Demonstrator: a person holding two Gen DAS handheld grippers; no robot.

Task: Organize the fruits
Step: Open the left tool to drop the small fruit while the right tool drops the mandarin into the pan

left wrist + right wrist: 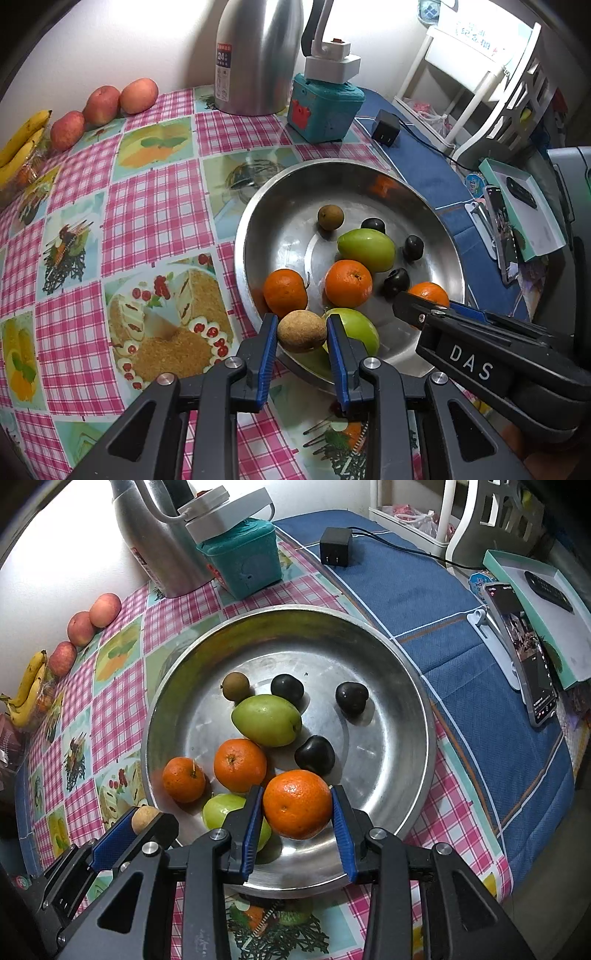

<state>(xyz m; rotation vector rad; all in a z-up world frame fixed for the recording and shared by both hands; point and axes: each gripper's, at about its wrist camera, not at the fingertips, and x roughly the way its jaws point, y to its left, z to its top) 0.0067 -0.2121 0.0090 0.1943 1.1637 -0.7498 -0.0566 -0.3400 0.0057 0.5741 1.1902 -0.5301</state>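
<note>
Left gripper (302,330): jaws closed on a small round brown fruit (301,331), blue pads against both its sides. It is held over the near rim of the metal bowl (258,206). The same fruit shows in the right wrist view at the lower left, between that gripper's pads.

Right gripper (297,805): jaws gripping an orange (297,804), one pad on each side, over the near part of the bowl.

Bowl contents, right wrist view:
- 2 more oranges, one near the middle (240,765) and one toward the left wall (184,780).
- 2 green fruits: the larger one (266,720) near the centre, touching the middle orange; the second (221,810) at the near side, partly hidden behind the right gripper's left finger.
- 3 dark plums: one (287,688) just behind the large green fruit, one (351,698) off to the right by itself, one (314,755) just behind the held orange.
- 1 more small brown fruit (235,686) at the far left of the group, near the large green fruit.

Bowl stands on a pink checked tablecloth (147,206). Along the far left edge: 3 apples (101,105) in a row and a bunch of bananas (22,144), well apart from the bowl. Behind the bowl: a steel flask (258,55) and a teal box (325,107). To the right, on a blue cloth (424,602): a black plug (335,547) and a phone (524,653) on a stand.
</note>
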